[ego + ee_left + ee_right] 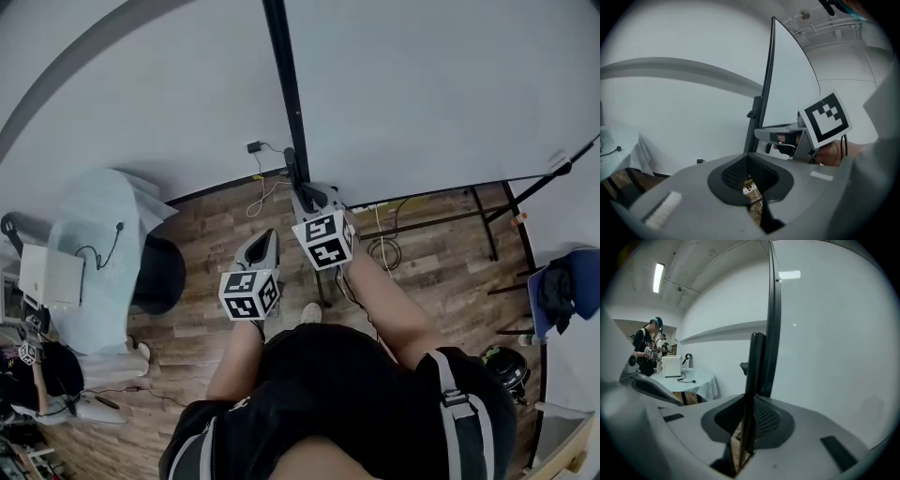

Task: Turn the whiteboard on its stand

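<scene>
The whiteboard [422, 84] fills the upper right of the head view, with its black edge frame [284, 94] running up the middle. In the right gripper view the white board [825, 333] stands at the right, and a black upright bar [754, 376] at its edge runs down between my jaws. My right gripper [302, 187] [747, 423] is shut on that bar. My left gripper [267, 236] [750, 180] hangs just left of it and lower, jaws slightly apart with only floor showing between them. The left gripper view also shows the right gripper [764, 135] at the stand post [757, 122].
A round table with a pale cloth [94, 253] and a white appliance [52, 277] stands at the left. Cables [384, 251] lie on the wooden floor near the stand's legs [487, 220]. A blue chair with dark clothes [567, 286] is at the right. A person [647, 350] stands far off.
</scene>
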Action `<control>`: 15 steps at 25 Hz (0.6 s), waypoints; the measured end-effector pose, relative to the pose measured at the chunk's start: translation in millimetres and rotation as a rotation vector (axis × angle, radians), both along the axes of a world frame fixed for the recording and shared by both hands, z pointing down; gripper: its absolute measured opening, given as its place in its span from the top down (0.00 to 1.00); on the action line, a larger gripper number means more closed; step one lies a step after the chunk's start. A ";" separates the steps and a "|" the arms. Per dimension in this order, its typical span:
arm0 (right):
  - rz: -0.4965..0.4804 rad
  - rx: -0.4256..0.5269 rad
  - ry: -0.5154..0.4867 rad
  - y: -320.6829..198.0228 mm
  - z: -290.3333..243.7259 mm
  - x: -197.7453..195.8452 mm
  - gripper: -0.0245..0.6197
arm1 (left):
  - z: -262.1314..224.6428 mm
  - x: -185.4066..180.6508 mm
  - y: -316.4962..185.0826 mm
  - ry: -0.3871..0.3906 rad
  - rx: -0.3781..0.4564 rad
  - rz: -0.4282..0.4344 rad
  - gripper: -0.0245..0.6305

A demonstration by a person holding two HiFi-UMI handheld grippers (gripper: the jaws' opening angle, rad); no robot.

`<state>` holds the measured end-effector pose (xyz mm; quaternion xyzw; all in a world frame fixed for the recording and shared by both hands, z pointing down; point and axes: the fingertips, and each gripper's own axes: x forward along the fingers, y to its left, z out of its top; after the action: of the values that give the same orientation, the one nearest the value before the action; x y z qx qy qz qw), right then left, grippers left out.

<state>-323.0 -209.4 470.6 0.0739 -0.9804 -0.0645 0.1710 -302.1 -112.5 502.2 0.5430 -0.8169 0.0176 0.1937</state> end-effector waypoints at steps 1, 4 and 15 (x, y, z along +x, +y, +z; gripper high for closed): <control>-0.004 0.004 0.006 2.0 0.4 -6.0 0.85 | -0.6 -3.5 1.6 0.000 0.002 -0.003 0.95; -0.013 0.005 0.021 6.9 1.3 -21.9 0.85 | -1.9 -13.4 5.3 0.000 0.006 -0.009 0.95; -0.021 0.052 0.010 8.3 7.4 -22.1 0.85 | 3.6 -12.0 7.5 0.010 0.008 -0.017 0.95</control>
<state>-345.1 -201.1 478.0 0.0677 -0.9782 -0.0920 0.1733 -314.0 -105.0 505.7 0.5370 -0.8205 0.0101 0.1958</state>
